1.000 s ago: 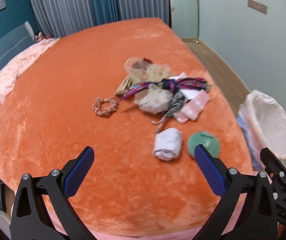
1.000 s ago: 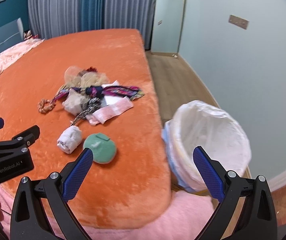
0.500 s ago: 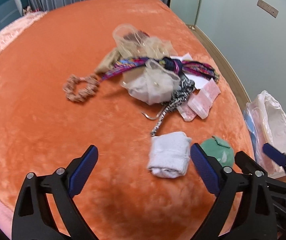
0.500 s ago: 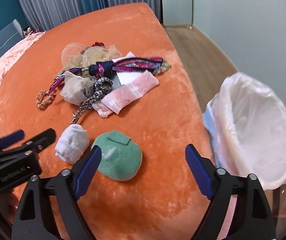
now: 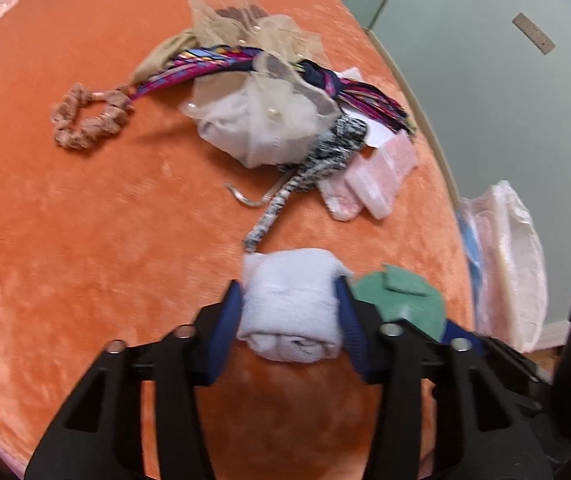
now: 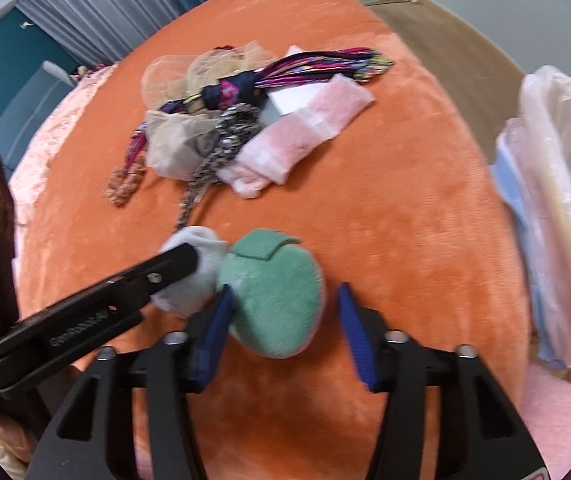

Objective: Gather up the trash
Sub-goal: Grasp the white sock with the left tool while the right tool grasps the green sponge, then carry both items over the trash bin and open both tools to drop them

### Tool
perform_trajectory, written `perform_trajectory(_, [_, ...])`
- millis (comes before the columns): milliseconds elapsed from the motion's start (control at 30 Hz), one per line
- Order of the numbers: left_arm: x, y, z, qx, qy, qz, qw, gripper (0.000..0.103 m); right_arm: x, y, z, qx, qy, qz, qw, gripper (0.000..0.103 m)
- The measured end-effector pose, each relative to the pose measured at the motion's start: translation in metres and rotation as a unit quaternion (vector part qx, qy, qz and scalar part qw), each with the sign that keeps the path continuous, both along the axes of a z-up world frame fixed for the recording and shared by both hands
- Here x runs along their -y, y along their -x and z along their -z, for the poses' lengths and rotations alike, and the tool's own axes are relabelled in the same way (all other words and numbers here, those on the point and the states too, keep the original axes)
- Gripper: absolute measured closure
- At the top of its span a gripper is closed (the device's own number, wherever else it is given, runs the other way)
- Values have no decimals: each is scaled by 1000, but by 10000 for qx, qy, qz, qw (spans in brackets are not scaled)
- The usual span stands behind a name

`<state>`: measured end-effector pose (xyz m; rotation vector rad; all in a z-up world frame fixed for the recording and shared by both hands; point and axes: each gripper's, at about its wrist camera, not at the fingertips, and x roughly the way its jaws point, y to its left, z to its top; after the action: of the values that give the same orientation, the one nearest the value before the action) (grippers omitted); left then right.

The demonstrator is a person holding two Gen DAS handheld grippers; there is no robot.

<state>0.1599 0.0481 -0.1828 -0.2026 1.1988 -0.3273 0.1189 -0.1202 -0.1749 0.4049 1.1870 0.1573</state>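
A rolled white sock point(image 5: 291, 304) lies on the orange bed point(image 5: 85, 240). My left gripper point(image 5: 290, 312) has closed its blue pads against both sides of the roll. A round green pad point(image 6: 273, 300) lies right beside it. My right gripper point(image 6: 283, 316) straddles the green pad; its left pad touches it, and a small gap shows at the right pad. The sock also shows in the right wrist view point(image 6: 193, 268), partly behind the left gripper's black finger. A trash bin lined with a white bag point(image 6: 557, 208) stands off the bed's right edge.
A pile lies farther back on the bed: a beige mesh pouch point(image 5: 269, 120), a multicoloured ribbon point(image 5: 213, 64), a black-and-white cord point(image 5: 309, 172), pink packets point(image 5: 373, 176) and a peach scrunchie point(image 5: 89, 120). Curtains and a teal wall lie beyond.
Both grippers moved forward and down onto the bed. The left closed on the white sock roll. The right narrowed around the green pad.
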Motion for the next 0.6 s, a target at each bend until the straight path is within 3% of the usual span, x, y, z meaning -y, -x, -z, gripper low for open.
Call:
perform_trajectory(33, [2,1,-3,57,-31,11,10000,68,-3,0,-3,42,71,-43,10000,68])
perform_trajectory(167, [9,6,-15,171,-113,169,9996,74,-8,5,-18,227,493,-183,9984,76])
perform_trajectory(300, [18,14,-38,486,-356,251,9979,75,-1,15,-47,514,1455,-69,9880,81])
perform_trajectory(400, [39,26,-68,975,-581,545,9920,75,17,27,-71,735,1907,137,9788,81])
perform_trajectory(600, [104,51,-126,1869,-787,1226,9715,74,82,55,-111,1066,2486,938,9581,81])
